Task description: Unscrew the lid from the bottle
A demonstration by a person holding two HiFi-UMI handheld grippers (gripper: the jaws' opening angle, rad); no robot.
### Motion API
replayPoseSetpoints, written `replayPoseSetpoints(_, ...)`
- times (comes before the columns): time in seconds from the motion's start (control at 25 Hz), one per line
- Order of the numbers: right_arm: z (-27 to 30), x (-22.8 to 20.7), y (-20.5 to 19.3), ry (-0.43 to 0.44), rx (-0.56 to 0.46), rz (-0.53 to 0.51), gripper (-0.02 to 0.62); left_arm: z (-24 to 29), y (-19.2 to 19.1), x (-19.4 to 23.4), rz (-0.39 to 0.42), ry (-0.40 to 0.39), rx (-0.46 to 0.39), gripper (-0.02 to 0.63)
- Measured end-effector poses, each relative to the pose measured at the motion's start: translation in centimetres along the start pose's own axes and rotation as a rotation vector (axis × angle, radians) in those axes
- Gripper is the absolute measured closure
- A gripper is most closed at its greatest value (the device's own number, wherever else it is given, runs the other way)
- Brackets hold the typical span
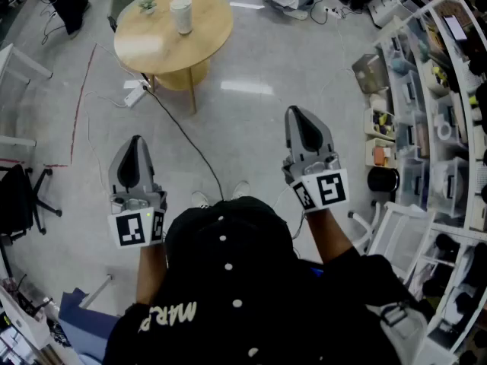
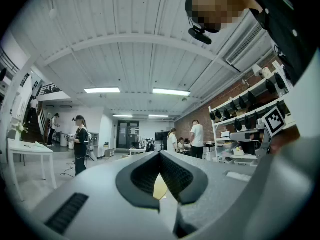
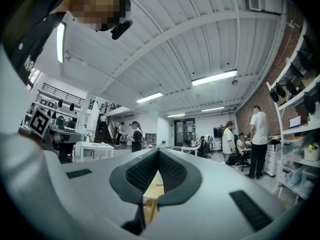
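Bottle (image 1: pixel 181 15) upright on round table (image 1: pixel 207 40); bare floor (image 1: pixel 251 131) before left gripper (image 1: pixel 136 143) and right gripper (image 1: pixel 298 115), both pressed together, empty.

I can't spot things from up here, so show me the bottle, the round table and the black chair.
bottle (image 1: pixel 181 15), head view, middle of its white body
round table (image 1: pixel 163 49), head view, bare wooden top
black chair (image 1: pixel 14 200), head view, its dark seat

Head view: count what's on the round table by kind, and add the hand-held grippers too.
Bottle: 1
Small green plant: 1
Hand-held grippers: 2, the left hand-held gripper and the right hand-held gripper
Total: 4
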State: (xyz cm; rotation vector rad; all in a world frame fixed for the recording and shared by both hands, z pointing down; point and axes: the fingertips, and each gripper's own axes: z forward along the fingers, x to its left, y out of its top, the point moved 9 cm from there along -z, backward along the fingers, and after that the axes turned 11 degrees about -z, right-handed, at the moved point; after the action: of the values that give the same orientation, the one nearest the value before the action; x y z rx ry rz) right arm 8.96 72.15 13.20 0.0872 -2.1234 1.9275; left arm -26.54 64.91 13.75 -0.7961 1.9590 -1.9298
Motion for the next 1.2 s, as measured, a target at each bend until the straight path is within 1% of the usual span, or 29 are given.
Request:
replayPoseSetpoints(0.24, -0.3, -0.5, -0.2, 0.002, -0.002, 0.012, 0.595, 0.3, -0.3, -0.7, -0.008, -0.023, -0.004, 0.603)
replayPoseSetpoints(0.4, -0.7, -0.4, -0.8, -0.008, -0.026, 0.08, 0.595, -0.2, -0.3, -1.1, 0.071, -0.069, -0.019, 0.603)
replayPoseSetpoints(0.44, -0.7, -0.5, -0.9, -0.01, -0.025, 0.088, 0.595, -0.1, -0.3, -1.1, 0.066, -0.07, -0.013, 0.603)
replayPoseSetpoints(0.56, -0.8, -0.6, -1.0, -0.018, -0.018, 0.089, 0.594, 0.2, -0.4, -1.3, -0.001, -0.056, -0.024, 0.603)
replayPoseSetpoints(0.72, -0.7, -1.0, -1.2, -0.001, -0.024, 0.067, 0.588, 0.3, -0.9, -1.3, 0.048, -0.026, -0.016, 0.601)
replayPoseSetpoints(0.76, -0.6, -1.1, -1.3, 0.01, -0.028, 0.068, 0.55, 0.5, -1.0, -1.4, 0.037, -0.009, -0.018, 0.574)
replayPoseSetpoints(0.8, -0.6, -1.3, -1.5, 0.023, -0.032, 0.073, 0.481, 0.6, -1.0, -1.5, 0.018, 0.009, -0.026, 0.438)
replayPoseSetpoints(0.84, -0.6, -1.5, -1.6, 0.036, -0.037, 0.08, 0.409, 0.7, -1.0, -1.6, 0.004, 0.028, -0.036, 0.326)
replayPoseSetpoints(0.88, -0.7, -1.8, -1.8, 0.047, -0.043, 0.087, 0.364, 0.8, -1.0, -1.8, -0.001, 0.048, -0.046, 0.299)
replayPoseSetpoints(0.96, -1.0, -2.4, -2.0, 0.062, -0.05, 0.096, 0.327, 0.9, -1.0, -2.4, 0.013, 0.071, -0.053, 0.271)
replayPoseSetpoints(1.08, -1.1, -3.6, -2.5, 0.075, -0.048, 0.098, 0.314, 1.6, -1.3, -3.5, 0.027, 0.069, -0.039, 0.265)
replayPoseSetpoints(1.2, -1.3, -5.0, -3.3, 0.089, -0.035, 0.1, 0.316, 2.0, -1.9, -5.0, 0.021, 0.094, -0.021, 0.267)
